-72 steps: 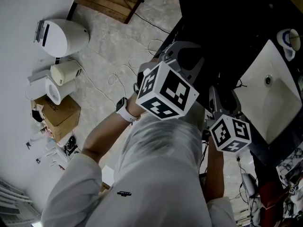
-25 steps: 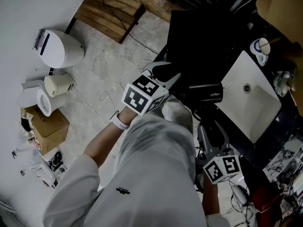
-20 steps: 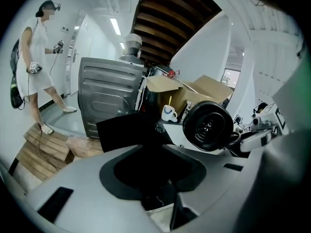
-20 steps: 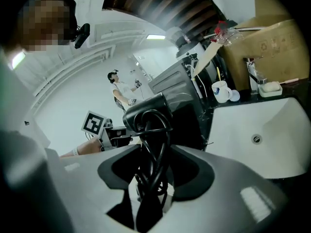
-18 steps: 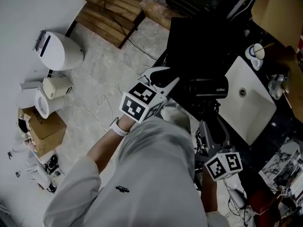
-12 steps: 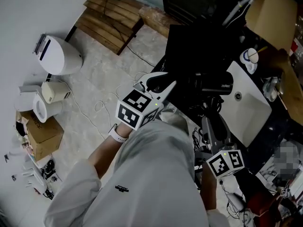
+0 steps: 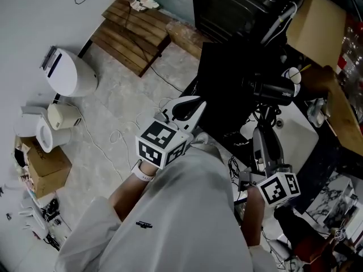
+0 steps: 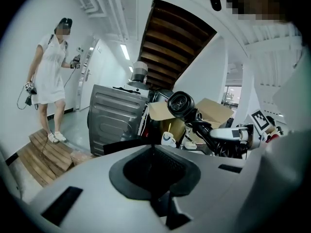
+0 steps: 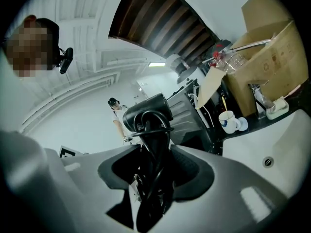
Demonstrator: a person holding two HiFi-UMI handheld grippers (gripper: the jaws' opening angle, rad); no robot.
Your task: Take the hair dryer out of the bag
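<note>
Right gripper (image 7: 264, 130): clamped on dryer (image 7: 273, 89) handle and its cord.
Dryer: out of bag (image 7: 227, 89), held up just beside it.
Left gripper (image 7: 190, 109): jaws together, empty, near bag's edge.

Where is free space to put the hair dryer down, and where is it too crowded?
Free: the white panel is bare below the hair dryer, between the mug and the right gripper, whose jaws hold the dryer. Crowded: past the mug, by the cardboard box, and the cables at the panel's near edge.
</note>
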